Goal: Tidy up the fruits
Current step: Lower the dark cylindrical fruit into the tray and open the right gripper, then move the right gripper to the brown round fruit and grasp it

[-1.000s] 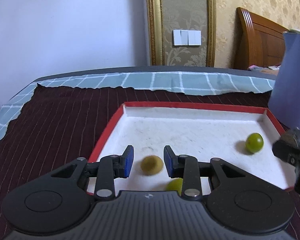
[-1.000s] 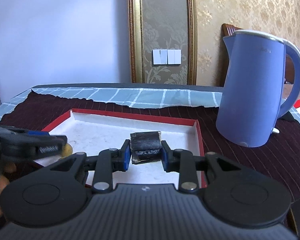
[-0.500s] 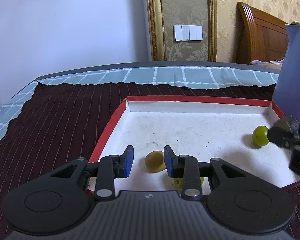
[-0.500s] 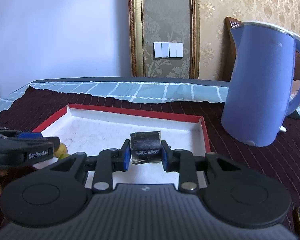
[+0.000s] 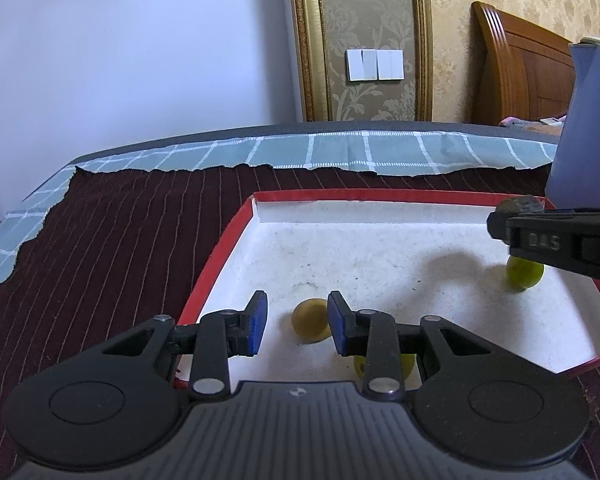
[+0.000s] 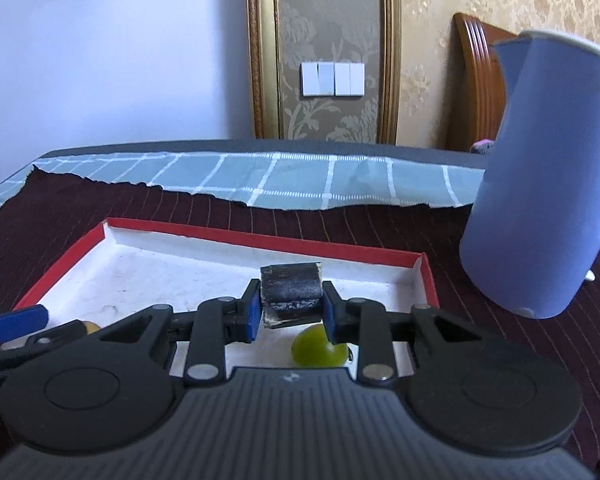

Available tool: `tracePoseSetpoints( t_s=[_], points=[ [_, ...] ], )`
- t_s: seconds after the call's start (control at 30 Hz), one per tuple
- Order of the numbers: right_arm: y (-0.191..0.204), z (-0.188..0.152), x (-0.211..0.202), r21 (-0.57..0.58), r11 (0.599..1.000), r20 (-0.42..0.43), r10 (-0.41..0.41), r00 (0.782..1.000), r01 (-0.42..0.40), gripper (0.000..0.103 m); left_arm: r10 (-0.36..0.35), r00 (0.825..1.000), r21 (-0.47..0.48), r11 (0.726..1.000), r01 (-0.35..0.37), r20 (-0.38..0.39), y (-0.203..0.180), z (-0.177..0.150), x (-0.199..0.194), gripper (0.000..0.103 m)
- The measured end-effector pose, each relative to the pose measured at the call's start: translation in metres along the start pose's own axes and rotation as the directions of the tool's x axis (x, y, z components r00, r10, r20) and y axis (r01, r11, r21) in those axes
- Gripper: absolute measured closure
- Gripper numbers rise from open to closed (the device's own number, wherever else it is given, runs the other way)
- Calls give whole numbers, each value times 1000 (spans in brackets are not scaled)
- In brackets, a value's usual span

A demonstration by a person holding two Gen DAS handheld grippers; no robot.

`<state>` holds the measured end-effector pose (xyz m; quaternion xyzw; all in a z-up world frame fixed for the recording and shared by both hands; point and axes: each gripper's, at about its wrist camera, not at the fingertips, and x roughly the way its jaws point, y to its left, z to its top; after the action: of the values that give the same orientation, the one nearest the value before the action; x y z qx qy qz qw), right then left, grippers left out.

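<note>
A white tray with a red rim [image 5: 236,236] lies on the dark striped cloth. In the left wrist view a yellow-brown fruit [image 5: 309,320] lies in it between the fingertips of my open left gripper [image 5: 296,323]. A green fruit [image 5: 408,364] is half hidden under the right finger. Another green fruit [image 5: 524,273] lies at the tray's right side, below the right gripper. My right gripper [image 6: 288,311] is shut on a dark blackish chunk [image 6: 291,293] and holds it above the tray [image 6: 427,280], over a green fruit [image 6: 319,347].
A tall blue kettle [image 6: 540,184] stands on the cloth just right of the tray; it also shows in the left wrist view [image 5: 588,128]. A teal checked cloth [image 5: 340,152] covers the far table edge. A wall and a wooden headboard [image 5: 520,76] are behind.
The right gripper has moved forward over the tray with the dark chunk, now above the right green fruit. The left gripper has stayed open around the yellow-brown fruit.
</note>
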<state>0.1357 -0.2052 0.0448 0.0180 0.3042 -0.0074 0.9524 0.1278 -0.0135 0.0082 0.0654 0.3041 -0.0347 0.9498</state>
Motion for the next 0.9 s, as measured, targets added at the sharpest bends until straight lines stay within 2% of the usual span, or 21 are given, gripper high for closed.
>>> tracePoseSetpoints(
  t_s=[0.27,0.33,0.4,0.47,0.53,0.6,0.67,0.77,0.8,0.83,0.9],
  points=[
    [7,-1,15,-7,1000,-41,-4,999,4,74,-3,1000,2,1000,3,6,0,-1,-2,71],
    [8,-2,16,-10,1000,-51,-3,999,2,62,-2,1000,1,1000,2,4,0,-1,-3,71],
    [8,-3,12,-10,1000,-34,-11,999,11,62,-4,1000,-2,1000,4,4,1,-1,-4,71],
    [6,-3,6,-3,1000,-25,-6,1000,6,52,-2,1000,-2,1000,2,6,0,-1,-5,70],
    [4,-5,-5,13,1000,-4,-13,1000,13,17,-6,1000,-6,1000,6,0,1,-2,-7,70],
    [3,-8,-19,16,999,24,-35,999,34,0,-15,1000,-27,1000,15,-4,6,-4,-12,70],
    [6,-16,-36,-12,997,47,-72,996,72,0,-23,1000,-55,998,23,7,14,-6,-20,70],
    [4,-29,-63,-15,994,66,-109,992,110,0,-25,999,-90,996,28,33,26,-14,-35,54],
    [1,-35,-73,5,994,71,-110,991,110,0,-23,999,-95,995,27,43,29,-18,-40,46],
    [-2,-41,-82,20,994,74,-104,992,103,0,-21,998,-96,995,26,55,32,-22,-46,38],
    [-12,-55,-100,51,997,98,-64,993,60,0,-15,997,-95,995,22,77,36,-32,-56,33]
  ],
)
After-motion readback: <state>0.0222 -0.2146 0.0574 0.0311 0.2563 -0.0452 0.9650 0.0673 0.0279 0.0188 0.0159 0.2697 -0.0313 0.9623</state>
